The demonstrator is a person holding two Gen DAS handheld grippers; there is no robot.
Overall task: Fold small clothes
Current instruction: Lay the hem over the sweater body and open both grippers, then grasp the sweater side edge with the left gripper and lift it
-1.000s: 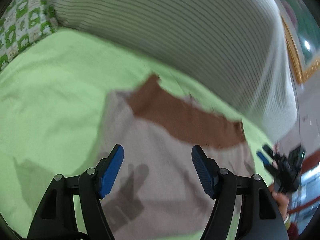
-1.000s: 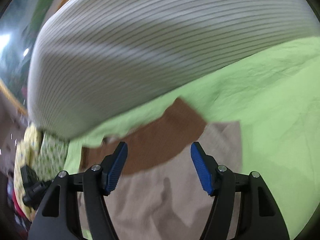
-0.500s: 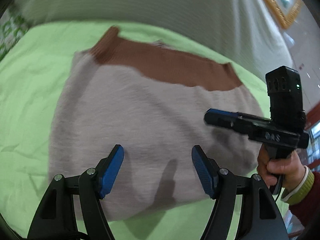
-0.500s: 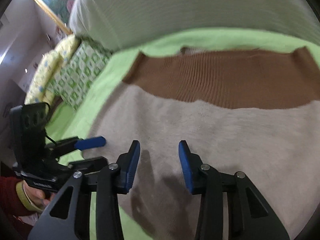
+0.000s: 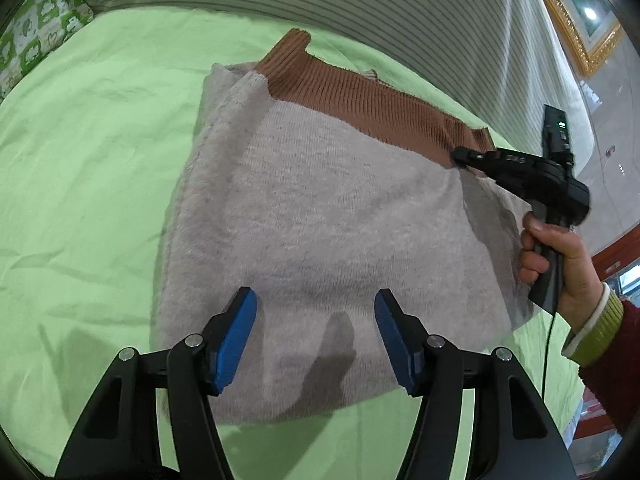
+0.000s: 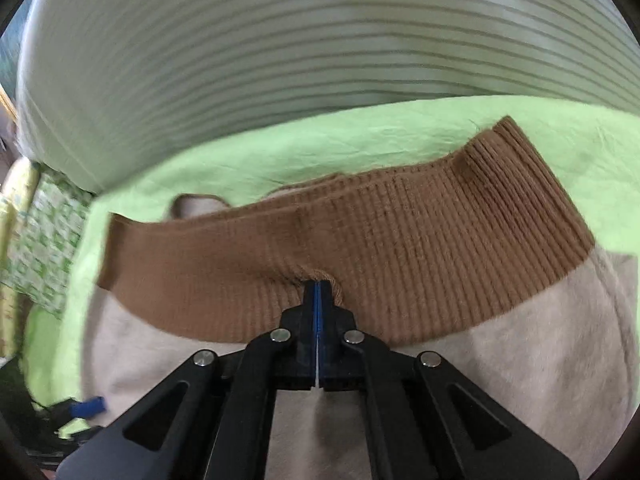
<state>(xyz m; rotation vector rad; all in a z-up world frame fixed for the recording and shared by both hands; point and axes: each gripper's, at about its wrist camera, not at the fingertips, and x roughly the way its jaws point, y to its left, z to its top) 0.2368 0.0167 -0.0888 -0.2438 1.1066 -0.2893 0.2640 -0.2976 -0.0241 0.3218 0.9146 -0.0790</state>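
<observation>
A grey knitted garment (image 5: 320, 208) with a brown ribbed band (image 6: 360, 248) lies flat on a green bedsheet (image 5: 92, 152). The left hand-held gripper (image 5: 316, 332) hovers over its near edge, its jaws spread but just narrowing, nothing between them. The right hand-held gripper (image 6: 318, 286) has just closed, pinching the brown band.

A wrinkled light green sheet (image 5: 100, 168) covers the bed and fills the left half of the left wrist view. Beyond it, from 11 to 2 o'clock, rises a bulky pale striped quilt (image 5: 360, 12), which also arches across the top of the right wrist view (image 6: 320, 60). A green-and-white patterned pillow (image 5: 28, 36) sits at 10 o'clock. At 1 o'clock a gold picture frame (image 5: 576, 36) hangs on the wall.
</observation>
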